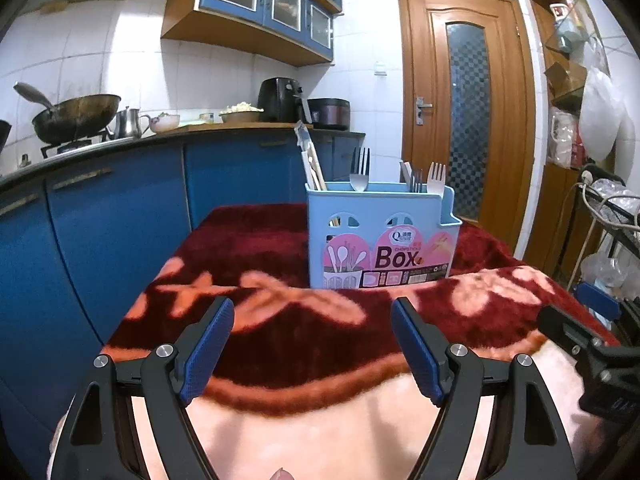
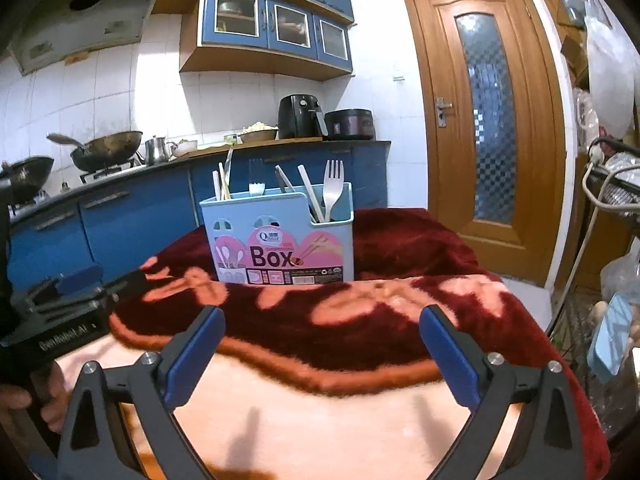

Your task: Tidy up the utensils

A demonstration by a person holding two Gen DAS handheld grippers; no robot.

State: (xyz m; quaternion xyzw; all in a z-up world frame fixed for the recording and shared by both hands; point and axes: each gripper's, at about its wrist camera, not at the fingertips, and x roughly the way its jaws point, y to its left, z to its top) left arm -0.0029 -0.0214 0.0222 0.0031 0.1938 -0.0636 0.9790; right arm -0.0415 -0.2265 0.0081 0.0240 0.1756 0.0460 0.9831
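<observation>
A light blue utensil box (image 1: pixel 384 236) labelled "Box" stands upright on a dark red and pink blanket (image 1: pixel 280 320). Forks (image 1: pixel 359 174), chopsticks (image 1: pixel 310 160) and other utensils stick out of its top. My left gripper (image 1: pixel 312 320) hovers over the blanket in front of the box, open, nothing between its blue pads. In the right wrist view the same box (image 2: pixel 280 236) stands ahead, a white fork (image 2: pixel 333 188) in its right compartment. My right gripper (image 2: pixel 322 328) is open and empty, short of the box. The left gripper's body (image 2: pixel 72 300) shows at the left edge there.
Blue kitchen cabinets (image 1: pixel 120 220) run along the left with a wok (image 1: pixel 76 116), kettle and air fryer (image 1: pixel 280 100) on the counter. A wooden door (image 1: pixel 468 112) is behind the table. A wire rack with bags and cables (image 1: pixel 608 216) crowds the right side.
</observation>
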